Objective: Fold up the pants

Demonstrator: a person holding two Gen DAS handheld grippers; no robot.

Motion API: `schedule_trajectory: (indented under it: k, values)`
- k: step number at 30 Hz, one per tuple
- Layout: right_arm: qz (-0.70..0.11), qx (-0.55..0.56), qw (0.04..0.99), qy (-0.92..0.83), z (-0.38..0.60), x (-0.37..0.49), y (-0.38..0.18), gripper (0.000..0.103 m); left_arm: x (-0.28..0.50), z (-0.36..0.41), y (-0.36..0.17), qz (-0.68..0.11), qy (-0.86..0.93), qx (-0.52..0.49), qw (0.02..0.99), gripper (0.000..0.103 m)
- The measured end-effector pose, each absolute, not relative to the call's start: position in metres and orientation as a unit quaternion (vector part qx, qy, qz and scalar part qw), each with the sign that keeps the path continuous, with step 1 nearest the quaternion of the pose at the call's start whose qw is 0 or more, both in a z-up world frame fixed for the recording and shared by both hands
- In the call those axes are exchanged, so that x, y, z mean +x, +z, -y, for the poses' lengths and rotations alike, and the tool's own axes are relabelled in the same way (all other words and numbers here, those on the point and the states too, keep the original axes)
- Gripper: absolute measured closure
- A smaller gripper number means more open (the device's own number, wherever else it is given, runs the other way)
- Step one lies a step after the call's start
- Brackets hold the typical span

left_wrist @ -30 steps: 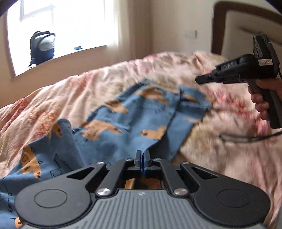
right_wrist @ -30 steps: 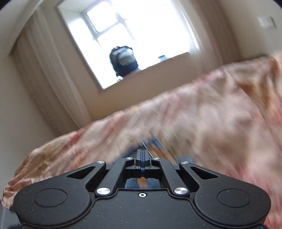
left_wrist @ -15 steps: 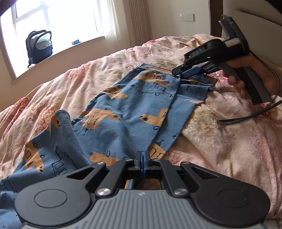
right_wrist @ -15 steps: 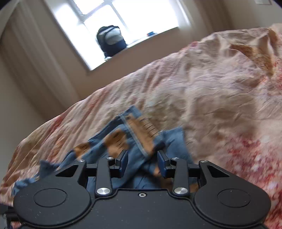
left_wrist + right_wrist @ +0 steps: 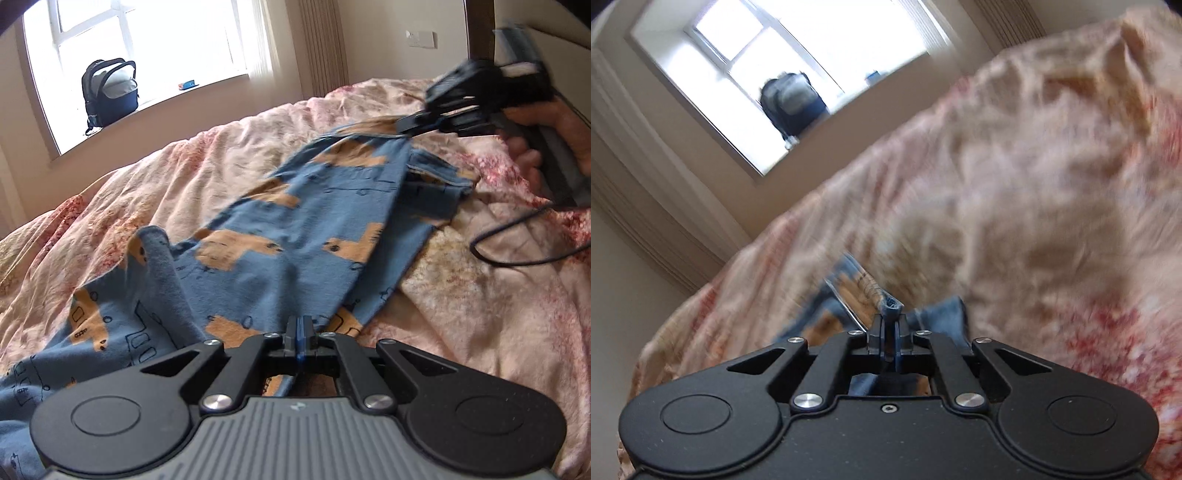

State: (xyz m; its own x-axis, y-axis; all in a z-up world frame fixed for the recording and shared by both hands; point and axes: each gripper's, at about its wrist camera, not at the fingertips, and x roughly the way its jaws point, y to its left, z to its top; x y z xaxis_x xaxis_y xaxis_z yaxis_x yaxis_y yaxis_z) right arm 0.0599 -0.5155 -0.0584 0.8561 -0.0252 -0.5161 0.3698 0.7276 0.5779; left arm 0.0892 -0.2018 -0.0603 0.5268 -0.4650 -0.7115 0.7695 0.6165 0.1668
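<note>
Blue pants (image 5: 295,229) with orange animal prints lie stretched along the bed. My left gripper (image 5: 300,328) is shut on their near edge, and the cloth runs under its jaws. At the far end, my right gripper (image 5: 406,127), held by a hand (image 5: 554,125), pinches the top edge of the pants. In the right wrist view, my right gripper (image 5: 889,325) has its jaws closing on a bunched blue hem, with the pants (image 5: 849,291) trailing off to the left. That view is blurred.
A pink floral bedspread (image 5: 480,314) covers the bed. A dark headboard (image 5: 480,29) stands at the far right. A black cable (image 5: 517,254) loops on the cover below the hand. A backpack (image 5: 110,92) sits on the window sill.
The right gripper came down to the far end of the pants, opened over the hem, and closed on it. The left gripper stayed where it was, still gripping.
</note>
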Motion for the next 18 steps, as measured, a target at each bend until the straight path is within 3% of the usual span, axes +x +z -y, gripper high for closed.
schedule_trajectory:
  k: [8, 12, 18]
  values:
    - [-0.229, 0.327, 0.902, -0.161, 0.504, -0.026, -0.052, 0.099, 0.088, 0.192, -0.068, -0.324, -0.371, 0.254, 0.832, 0.103]
    - [-0.254, 0.345, 0.886, -0.177, 0.503, -0.029, -0.081, 0.099, 0.090, 0.191, -0.073, -0.326, -0.362, 0.252, 0.836, 0.103]
    - [-0.262, 0.314, 0.895, -0.178, 0.496, -0.023, -0.081, 0.099, 0.095, 0.192, -0.074, -0.327, -0.348, 0.253, 0.842, 0.103]
